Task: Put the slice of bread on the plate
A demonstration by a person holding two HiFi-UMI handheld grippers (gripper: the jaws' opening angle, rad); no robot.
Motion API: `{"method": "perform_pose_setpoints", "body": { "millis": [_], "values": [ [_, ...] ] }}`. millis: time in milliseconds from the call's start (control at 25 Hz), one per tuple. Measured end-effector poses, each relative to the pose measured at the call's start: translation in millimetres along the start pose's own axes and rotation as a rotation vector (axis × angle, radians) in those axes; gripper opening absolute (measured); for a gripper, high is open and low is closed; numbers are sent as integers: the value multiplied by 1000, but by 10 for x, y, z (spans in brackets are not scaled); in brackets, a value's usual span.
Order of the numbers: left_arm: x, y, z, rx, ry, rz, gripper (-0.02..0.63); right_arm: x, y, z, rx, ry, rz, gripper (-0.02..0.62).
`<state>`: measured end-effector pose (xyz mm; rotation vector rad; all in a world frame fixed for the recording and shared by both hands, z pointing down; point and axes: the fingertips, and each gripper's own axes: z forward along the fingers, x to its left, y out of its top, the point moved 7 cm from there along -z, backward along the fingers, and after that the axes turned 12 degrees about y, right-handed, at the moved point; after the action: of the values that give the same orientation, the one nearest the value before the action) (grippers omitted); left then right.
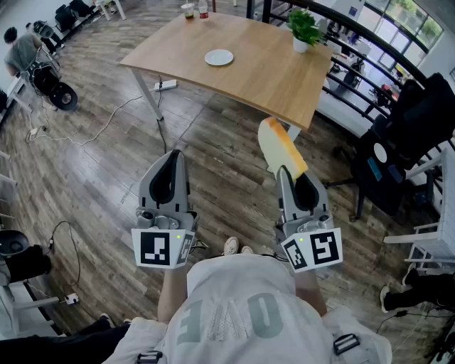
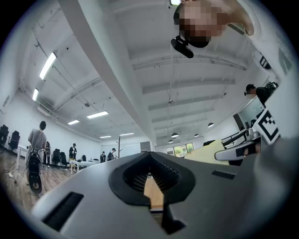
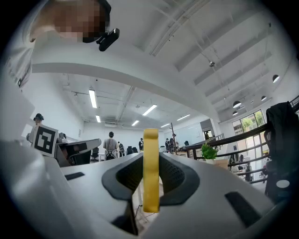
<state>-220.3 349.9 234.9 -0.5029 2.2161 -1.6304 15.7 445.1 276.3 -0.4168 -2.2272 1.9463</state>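
Observation:
My right gripper (image 1: 288, 170) is shut on a slice of bread (image 1: 279, 147), held on edge so its pale face and orange crust stick out ahead of the jaws. Seen along the jaws in the right gripper view, the bread (image 3: 150, 170) is a thin yellow strip clamped between the dark pads. Beside it, my left gripper (image 1: 171, 158) has its jaws together with nothing between them. Across the wooden floor, a small white plate (image 1: 219, 57) sits on the wooden table (image 1: 277, 78). In the left gripper view the bread (image 2: 209, 153) shows at the right.
A potted green plant (image 1: 305, 29) stands at the table's far right corner, and a cup and a bottle (image 1: 195, 10) sit at its far edge. A black office chair (image 1: 398, 153) is to the right. Cables and a power strip (image 1: 165, 85) lie on the floor at the left.

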Motion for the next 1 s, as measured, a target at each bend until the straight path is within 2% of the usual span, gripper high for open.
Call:
{"method": "perform_pose_setpoints", "body": {
  "millis": [440,760,1000],
  "values": [
    [27,-29,-144,14,0,-9,8,115,-41,-16,15,4,-3,92],
    [269,-94,-127,7,4,-41,8,238,-30,30,10,-14,-35,92],
    [490,-212,-34,25,14,-55,8,251,-32,76,21,-61,-52,91]
  ]
}}
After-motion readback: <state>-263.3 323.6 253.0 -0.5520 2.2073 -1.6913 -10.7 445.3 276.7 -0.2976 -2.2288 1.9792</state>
